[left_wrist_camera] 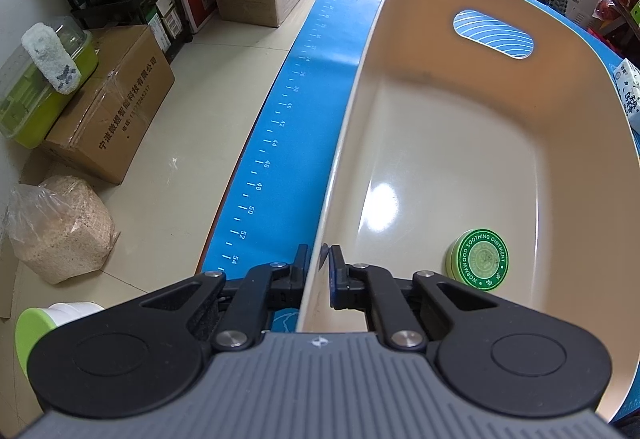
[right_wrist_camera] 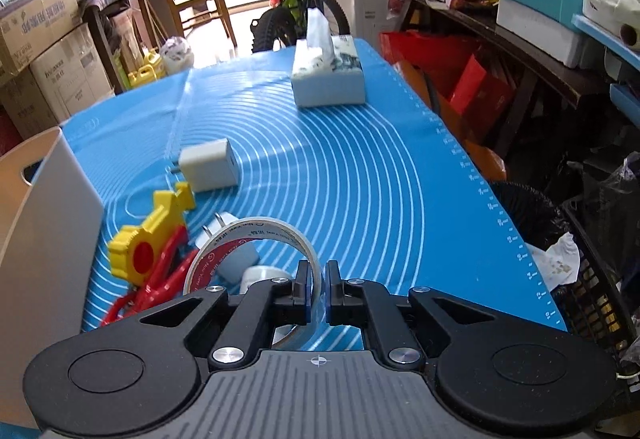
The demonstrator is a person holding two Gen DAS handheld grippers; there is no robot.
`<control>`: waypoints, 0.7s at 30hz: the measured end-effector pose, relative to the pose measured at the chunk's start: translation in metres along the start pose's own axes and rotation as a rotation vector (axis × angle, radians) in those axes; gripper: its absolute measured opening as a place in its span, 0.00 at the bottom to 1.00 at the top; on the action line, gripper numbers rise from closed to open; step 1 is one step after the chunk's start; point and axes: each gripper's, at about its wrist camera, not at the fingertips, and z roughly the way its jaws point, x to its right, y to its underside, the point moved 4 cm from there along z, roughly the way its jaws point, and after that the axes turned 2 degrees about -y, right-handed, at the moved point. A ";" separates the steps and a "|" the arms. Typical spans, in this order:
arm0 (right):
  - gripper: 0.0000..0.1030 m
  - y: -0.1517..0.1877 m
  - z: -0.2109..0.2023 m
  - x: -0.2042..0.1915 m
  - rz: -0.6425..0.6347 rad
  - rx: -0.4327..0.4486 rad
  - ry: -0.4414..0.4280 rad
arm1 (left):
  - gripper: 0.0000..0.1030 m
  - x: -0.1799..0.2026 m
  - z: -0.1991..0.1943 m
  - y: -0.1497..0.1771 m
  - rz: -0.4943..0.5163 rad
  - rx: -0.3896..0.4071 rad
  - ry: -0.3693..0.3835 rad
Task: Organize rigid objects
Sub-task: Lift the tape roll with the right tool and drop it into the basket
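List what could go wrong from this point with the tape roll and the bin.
1. The right gripper pinches only the thin wall of the tape roll, so the roll may swing or slip out on the way over.
2. The left gripper clamps just the bin's rim; a bump could tip or drag the bin.
3. A dropped roll could land on the green ointment tin.
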 end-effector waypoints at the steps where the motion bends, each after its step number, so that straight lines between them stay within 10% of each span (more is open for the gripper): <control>1: 0.17 -0.002 -0.002 -0.001 -0.001 0.008 -0.002 | 0.10 0.000 0.000 0.000 0.000 0.000 0.001; 21: 0.17 -0.056 -0.056 -0.065 -0.092 0.194 -0.104 | 0.09 -0.002 0.001 -0.001 0.001 -0.002 0.008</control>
